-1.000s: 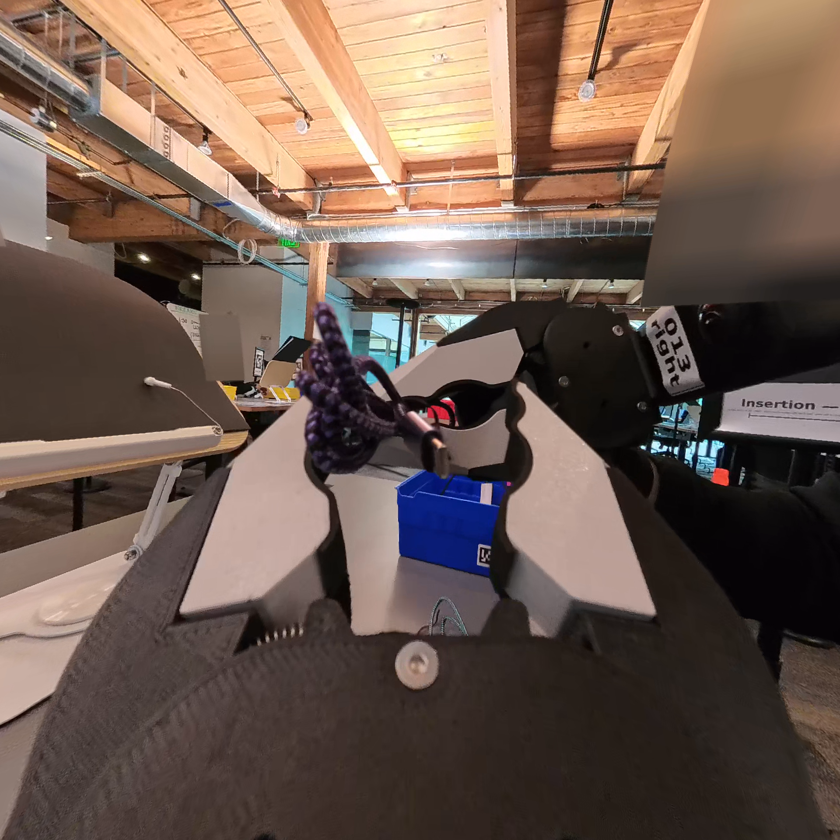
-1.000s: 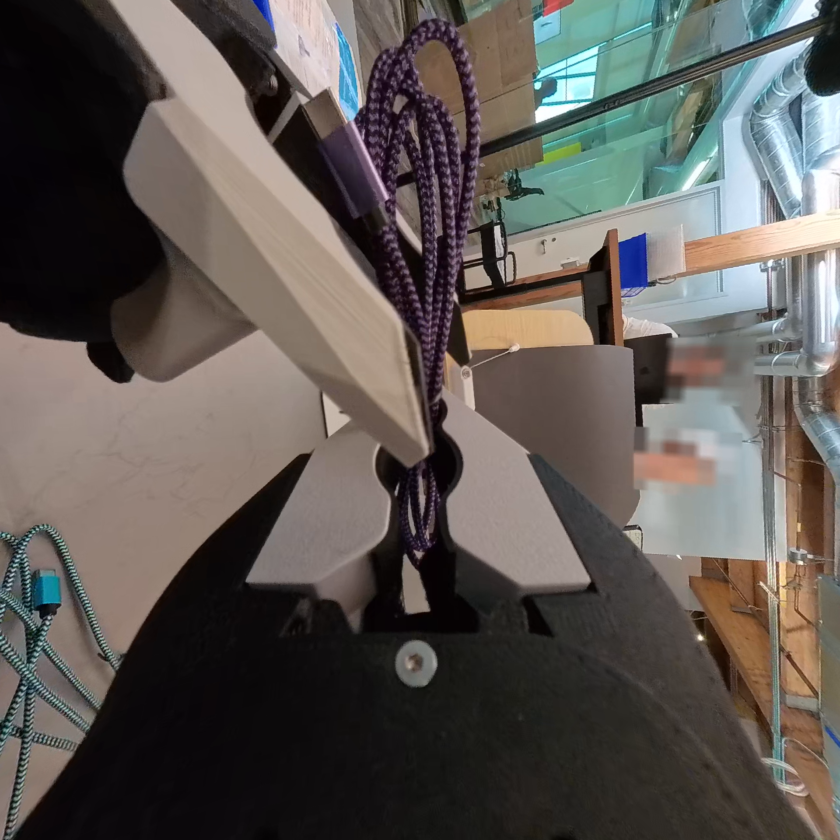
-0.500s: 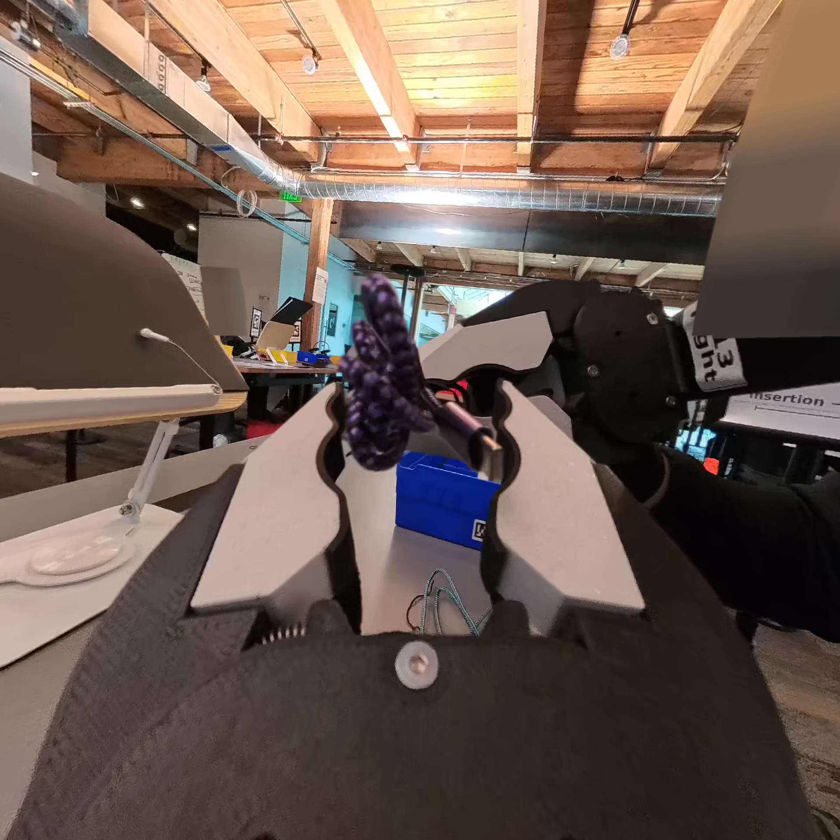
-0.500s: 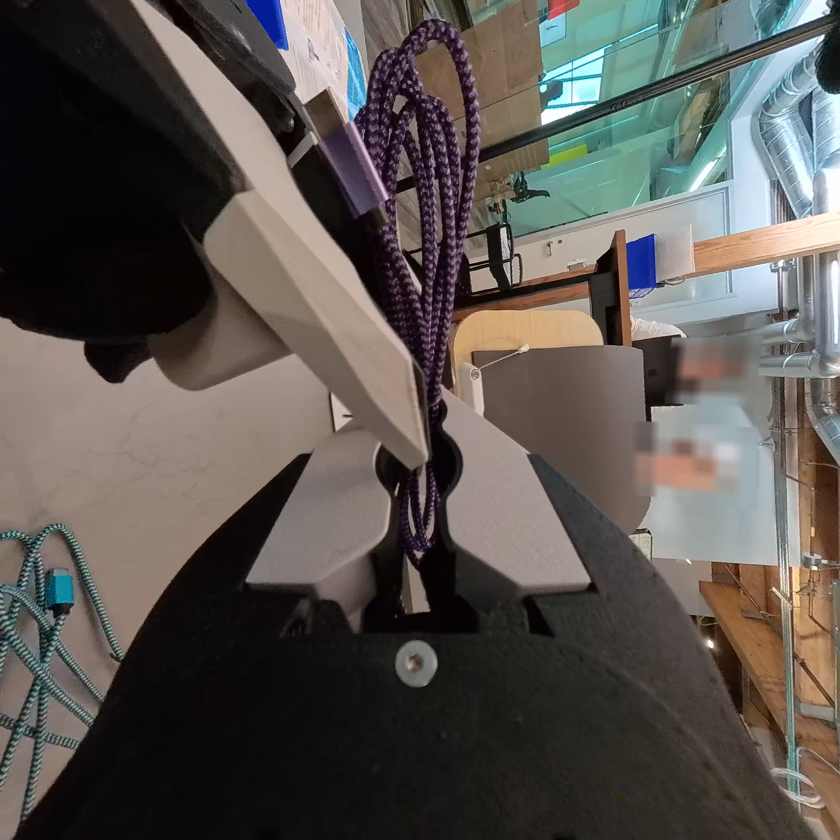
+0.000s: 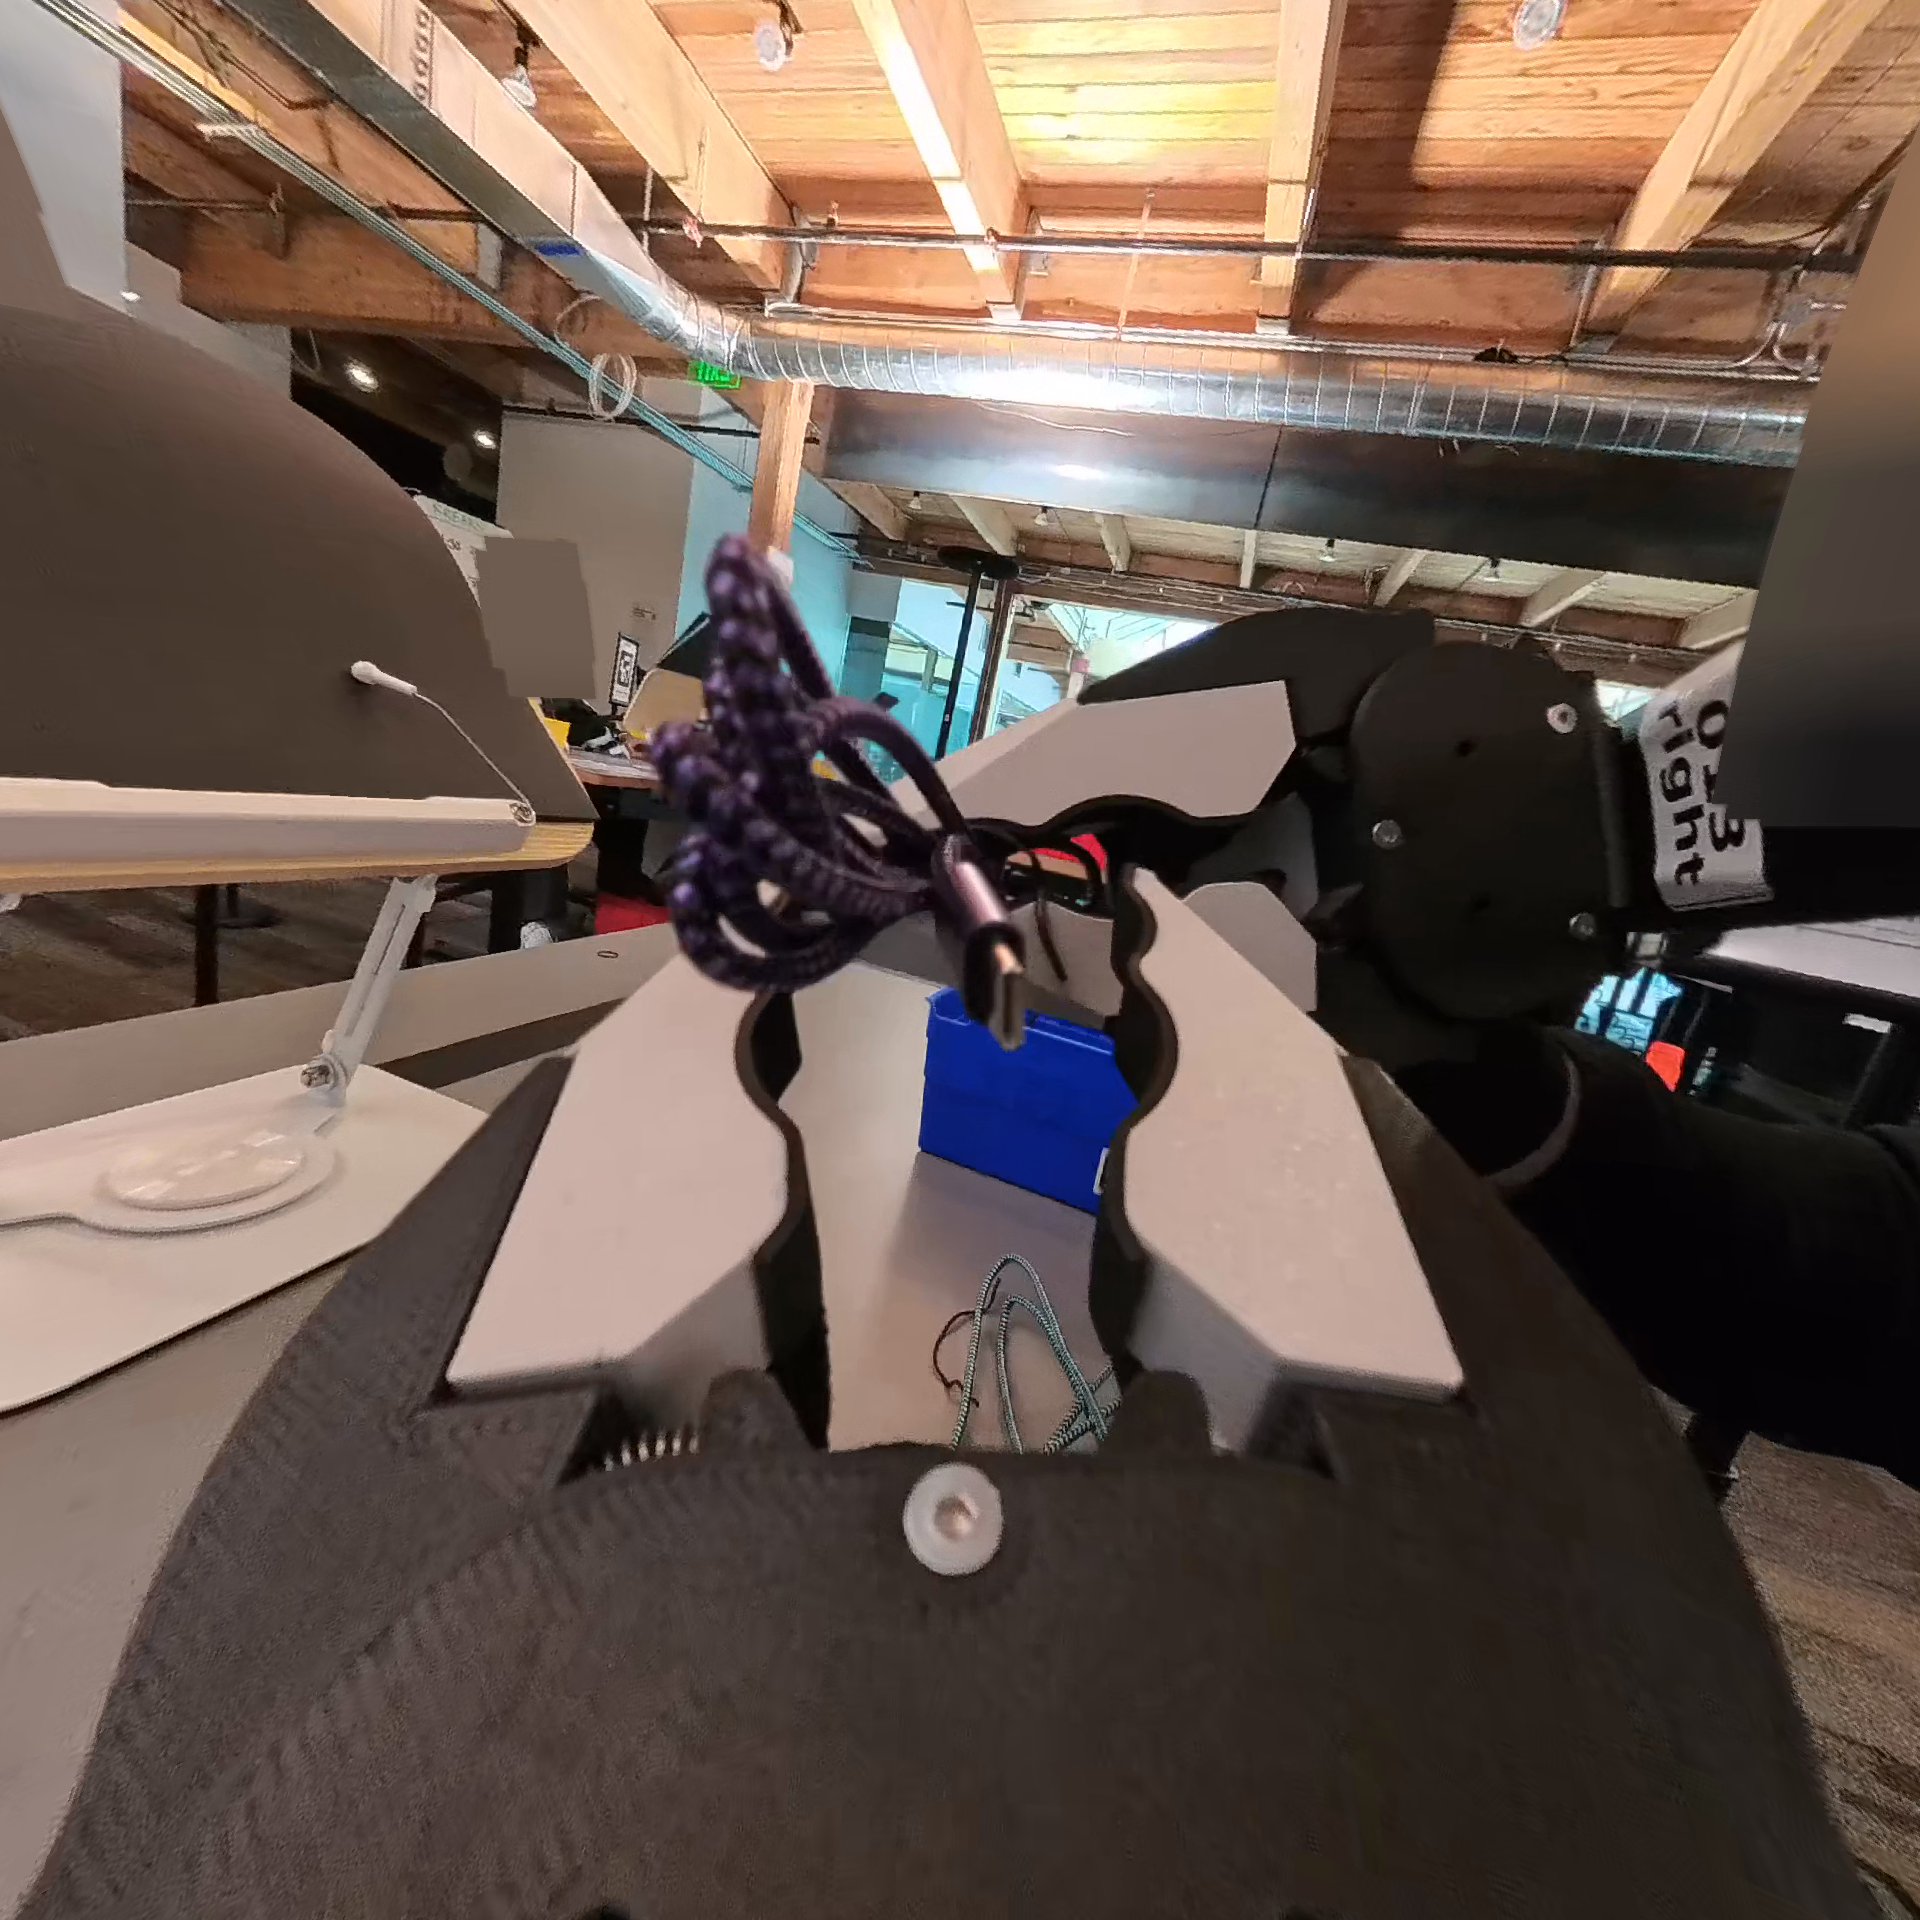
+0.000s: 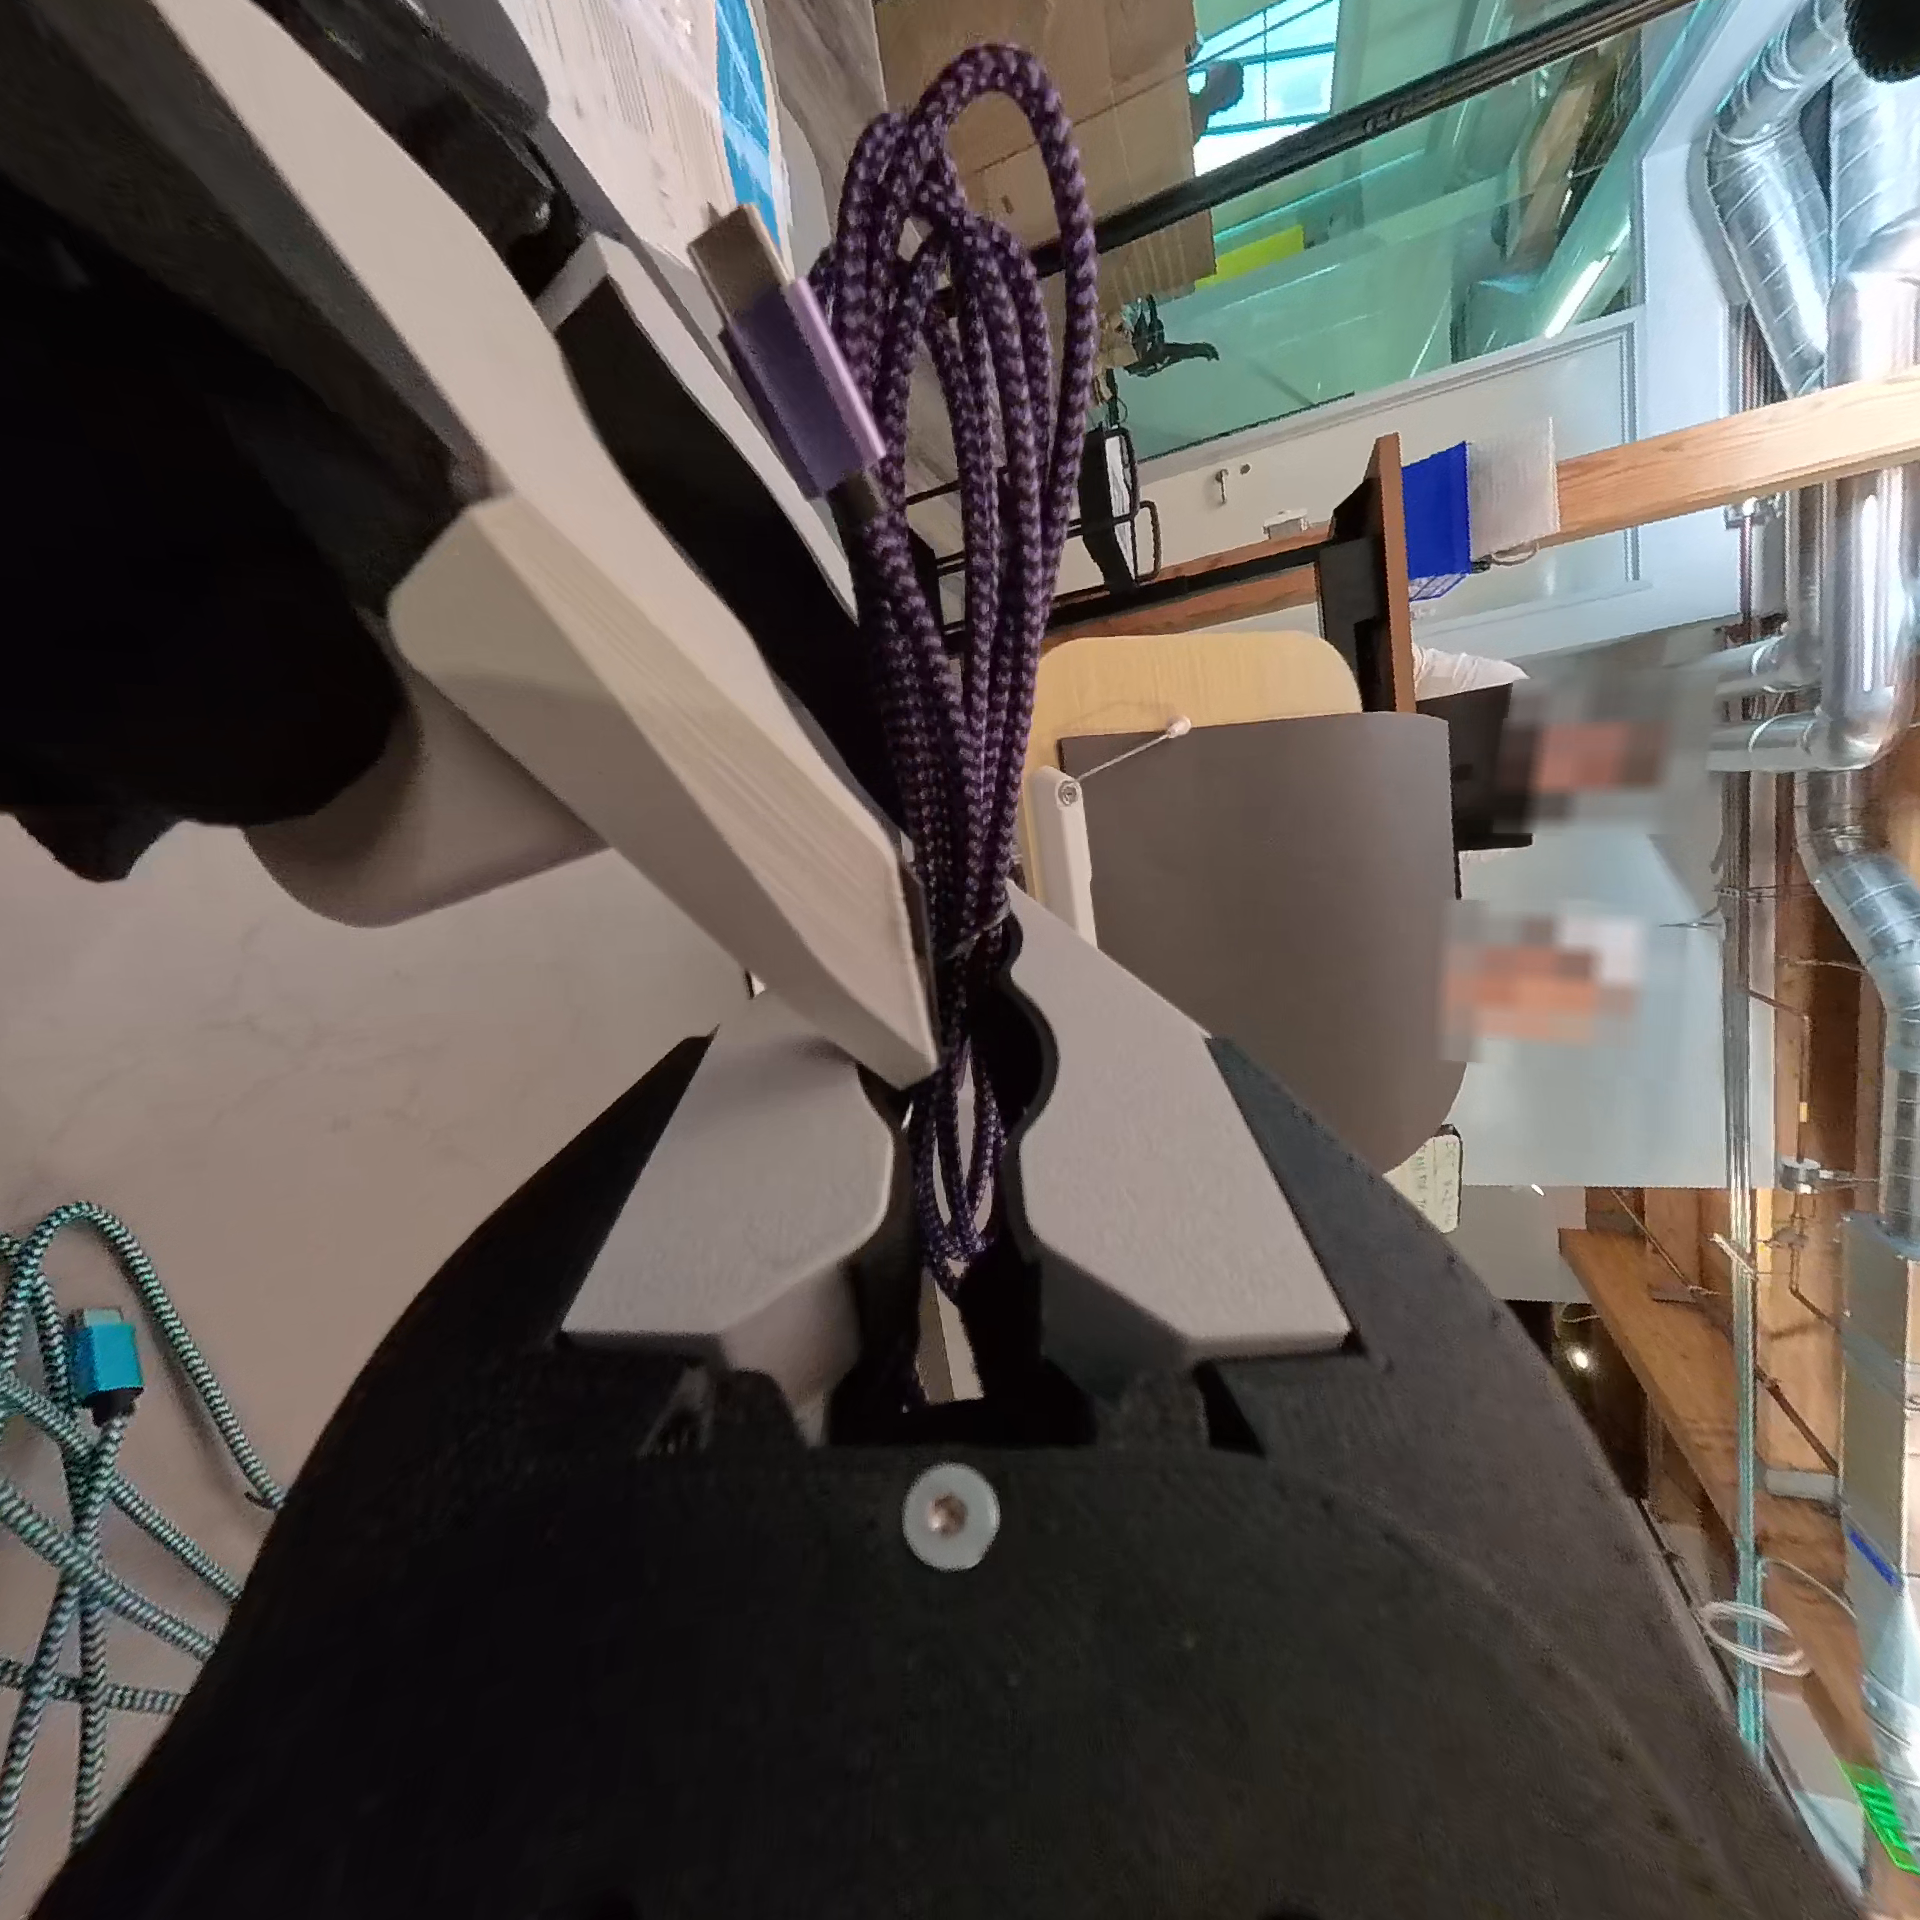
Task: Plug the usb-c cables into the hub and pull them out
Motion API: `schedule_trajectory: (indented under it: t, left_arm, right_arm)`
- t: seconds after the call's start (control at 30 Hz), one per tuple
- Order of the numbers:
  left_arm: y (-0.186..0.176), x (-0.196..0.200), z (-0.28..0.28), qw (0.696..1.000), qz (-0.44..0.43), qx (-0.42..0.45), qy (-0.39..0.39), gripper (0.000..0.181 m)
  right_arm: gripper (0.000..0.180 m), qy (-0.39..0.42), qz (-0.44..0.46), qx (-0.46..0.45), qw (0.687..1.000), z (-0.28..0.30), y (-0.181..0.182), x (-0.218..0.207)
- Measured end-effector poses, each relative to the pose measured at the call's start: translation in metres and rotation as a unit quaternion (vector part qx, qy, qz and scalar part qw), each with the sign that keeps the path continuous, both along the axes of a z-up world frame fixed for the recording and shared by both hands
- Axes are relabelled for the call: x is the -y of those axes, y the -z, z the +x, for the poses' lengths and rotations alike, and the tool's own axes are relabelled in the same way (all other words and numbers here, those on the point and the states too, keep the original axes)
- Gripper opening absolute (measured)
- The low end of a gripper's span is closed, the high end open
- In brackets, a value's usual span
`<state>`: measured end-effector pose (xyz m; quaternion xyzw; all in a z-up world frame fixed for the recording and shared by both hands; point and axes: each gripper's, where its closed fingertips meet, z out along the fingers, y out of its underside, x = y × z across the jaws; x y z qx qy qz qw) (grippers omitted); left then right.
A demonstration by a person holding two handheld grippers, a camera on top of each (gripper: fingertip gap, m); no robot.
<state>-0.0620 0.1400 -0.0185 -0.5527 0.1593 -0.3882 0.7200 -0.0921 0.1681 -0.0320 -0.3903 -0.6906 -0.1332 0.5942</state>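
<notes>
A bundled purple braided USB-C cable (image 6: 966, 623) is clamped in my right gripper (image 6: 966, 997), which is shut on its lower loops. Its purple plug (image 6: 790, 364) with a metal tip sticks out at the top. In the left wrist view the same bundle (image 5: 769, 831) hangs in the air from the right gripper (image 5: 977, 852). Its plug (image 5: 987, 966) points down between the fingertips of my left gripper (image 5: 935, 966), which is open and holds nothing. One left finger (image 6: 675, 727) lies against the bundle. No hub is in view.
A teal braided cable (image 6: 62, 1507) with a blue plug lies on the pale table (image 6: 312, 1039); it also shows between the left fingers (image 5: 1008, 1340). A blue bin (image 5: 1018, 1112) stands behind. A white desk lamp (image 5: 364, 997) and a grey partition (image 5: 208, 571) are at the left.
The left gripper has tilted down a little, so more of the table shows. The purple bundle swung slightly in front of it. The right gripper keeps its hold; the left stays open.
</notes>
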Motion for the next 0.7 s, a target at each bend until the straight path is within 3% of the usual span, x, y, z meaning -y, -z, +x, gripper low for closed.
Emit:
schedule_trajectory:
  t: [0.7]
  left_arm:
    - [0.0057,-0.0032,-0.0019,1.000,-0.021,-0.009,-0.003,0.034]
  right_arm:
    - [0.001,0.018,0.017,-0.009,1.000,0.0037,0.0023,-0.0061]
